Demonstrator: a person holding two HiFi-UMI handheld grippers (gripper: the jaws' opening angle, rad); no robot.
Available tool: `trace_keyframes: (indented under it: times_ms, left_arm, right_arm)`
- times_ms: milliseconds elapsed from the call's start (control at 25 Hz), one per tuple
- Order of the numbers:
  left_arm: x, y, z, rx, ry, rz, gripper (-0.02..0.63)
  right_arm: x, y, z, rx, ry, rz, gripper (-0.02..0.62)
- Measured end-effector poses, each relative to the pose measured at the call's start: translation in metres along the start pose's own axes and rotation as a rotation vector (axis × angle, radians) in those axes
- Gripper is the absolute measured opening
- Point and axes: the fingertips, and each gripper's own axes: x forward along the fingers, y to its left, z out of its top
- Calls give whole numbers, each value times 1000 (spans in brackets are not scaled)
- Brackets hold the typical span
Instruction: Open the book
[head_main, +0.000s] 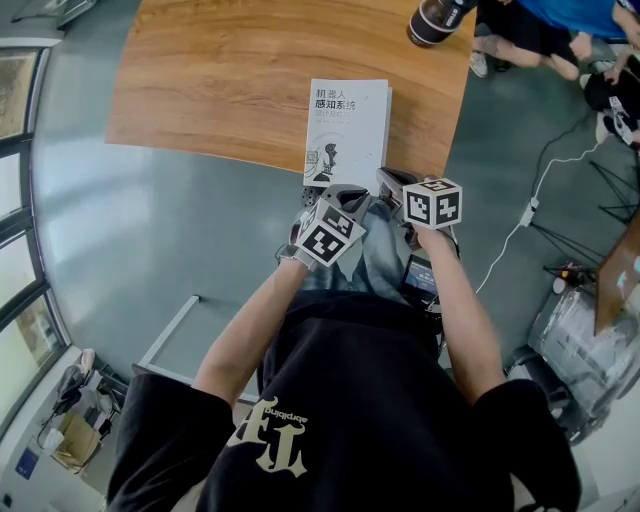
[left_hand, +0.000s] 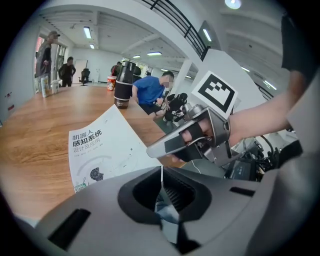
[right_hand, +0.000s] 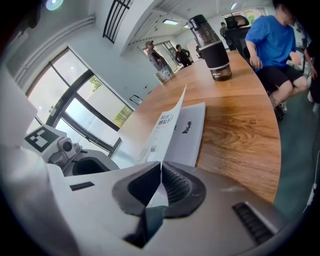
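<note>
Near the front edge of the wooden table (head_main: 220, 80), head view: the book (head_main: 347, 125) lies face up with its lower right corner closest to the person. The right gripper (head_main: 392, 181) sits at that corner. The left gripper (head_main: 345, 196) is just beside it, at the book's near edge. Both tools are judged to be placed there because the cover's free corner, away from the spine, is the easiest part to lift.

Left gripper view: the jaws stand together and nothing is seen between them. Trouser cloth shows through the gap below them. The book (left_hand: 100, 150) lies ahead and to the left. The right gripper's tips (left_hand: 152, 151) meet the cover's edge. A black tumbler (left_hand: 122, 90) stands well apart, further up the table, clear of the work.

Right gripper view: the jaws are closed on the edge of the front cover (right_hand: 167, 127). The cover rises steeply from the inner page (right_hand: 192, 131), which lies flat on the rest of the book.

Pinching the cover alone is judged to let it hinge at the spine while the pages keep their place. On that reading, the opening has begun but is not complete. The empty left gripper is judged to be free to steady the pages.
</note>
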Motion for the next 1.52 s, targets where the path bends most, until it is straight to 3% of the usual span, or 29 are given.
trace_keyframes:
  times_ms: [280,560,680,1160,1400,1520]
  left_arm:
    - [-14,-4,4,-15,-32,51,0]
    - [-24,-57,-8,58,-16,-84,0]
    - [-12,-63,-20,60,16,-92,0]
    - [-5,5,-16,-74,-33,69,-1]
    - [-17,29,-37,-27,-21,155,0]
    - [-22,50,-46,-66,-20,196,0]
  right_arm:
    - [-2,22,7,23,-22,63,-8]
    - [2,70,26,-1,-29,156,-8]
    - [10,93,32,-41,-14,186,-6]
    - [37,156,65,-201,36,250,0]
    - [60,197,74,-253,111,339,2]
    - [78,216,74,-310,164,327,2]
